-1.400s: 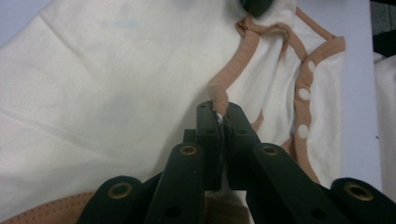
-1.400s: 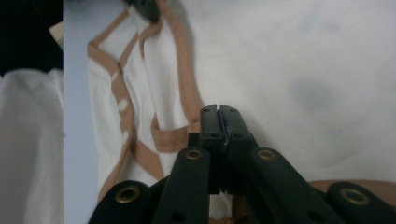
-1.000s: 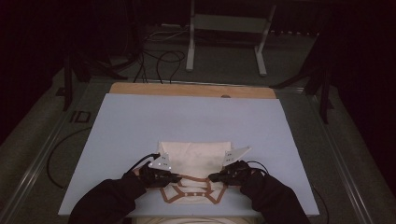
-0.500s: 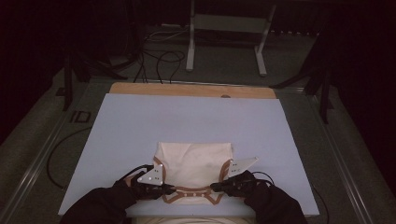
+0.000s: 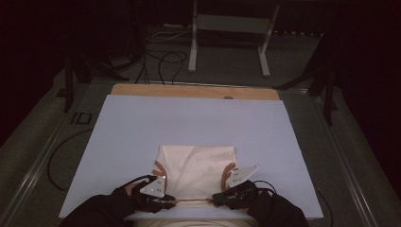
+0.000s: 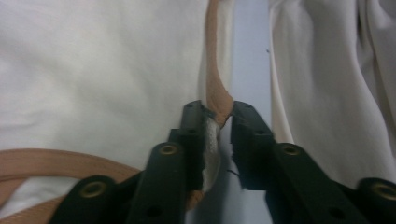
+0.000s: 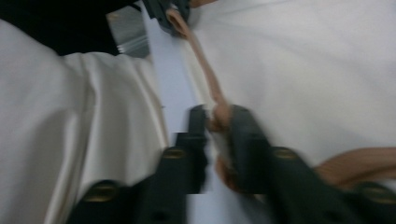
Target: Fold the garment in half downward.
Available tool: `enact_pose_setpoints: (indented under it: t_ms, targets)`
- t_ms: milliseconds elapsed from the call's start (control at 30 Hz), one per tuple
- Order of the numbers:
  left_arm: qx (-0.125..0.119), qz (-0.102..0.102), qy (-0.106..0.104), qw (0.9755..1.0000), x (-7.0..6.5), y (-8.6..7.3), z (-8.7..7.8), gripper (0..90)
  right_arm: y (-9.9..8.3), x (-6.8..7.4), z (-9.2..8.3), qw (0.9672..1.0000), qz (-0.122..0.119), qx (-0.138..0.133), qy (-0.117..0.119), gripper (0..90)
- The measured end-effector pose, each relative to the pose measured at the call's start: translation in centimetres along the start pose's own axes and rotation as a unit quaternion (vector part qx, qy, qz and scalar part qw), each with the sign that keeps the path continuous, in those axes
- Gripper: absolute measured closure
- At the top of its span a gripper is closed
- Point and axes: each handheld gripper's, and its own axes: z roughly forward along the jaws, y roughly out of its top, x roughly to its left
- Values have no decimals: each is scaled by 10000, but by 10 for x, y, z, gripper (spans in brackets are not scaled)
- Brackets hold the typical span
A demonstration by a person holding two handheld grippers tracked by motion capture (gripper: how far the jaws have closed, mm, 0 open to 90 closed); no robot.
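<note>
One garment: cream sleeveless top (image 5: 196,170) with tan binding (image 6: 215,70) at armholes and neckline, lying folded on the near middle of the pale blue table sheet (image 5: 142,127), its lower part hanging off the near edge toward the person.

Two handheld grippers, at the top's near corners.
- Left gripper (image 5: 166,200): at the near left corner. In the left gripper view the jaws have just been opening; a narrow gap stands between them, with the tan binding and a fold of cream cloth in that gap, resting against the left pad and no longer clamped.
- Right gripper (image 5: 218,198): at the near right corner. Its jaws have likewise just been opening; in the blurred right gripper view the binding (image 7: 219,114) sits between parted pads, loosely.

Handling, judged: light, limp knit cloth; no stiffness, drapes and wrinkles readily, slides easily on the smooth sheet. Not fragile. Best hold is the bound edge, at shoulder or armhole, where the doubled tape gives the pads something firm; plain cloth would bunch or slip.
</note>
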Motion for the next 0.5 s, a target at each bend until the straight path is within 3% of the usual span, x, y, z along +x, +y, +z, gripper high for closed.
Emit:
enact_pose_setpoints:
  t_ms: [67, 100, 167, 333, 500]
  targets:
    - [-71, -52, -147, 9999, 0, -1, 0, 600, 0, 1, 1, 10000, -84, -49, -23, 592]
    - [-67, -62, -173, 9998, 0, -1, 0, 594, 0, 1, 1, 9997, -184, -121, -49, 557]
    - [-108, -65, -213, 9997, -1, -2, 0, 522, 2, 2, -2, 9997, -110, -219, -48, 519]
    - [-279, -60, -214, 9994, -1, -1, -7, 480, 4, 1, -9, 9988, -87, -475, -29, 389]
    - [-594, -108, -206, 9980, -1, 4, -14, 410, 8, -2, -15, 9969, -79, -717, -327, 248]
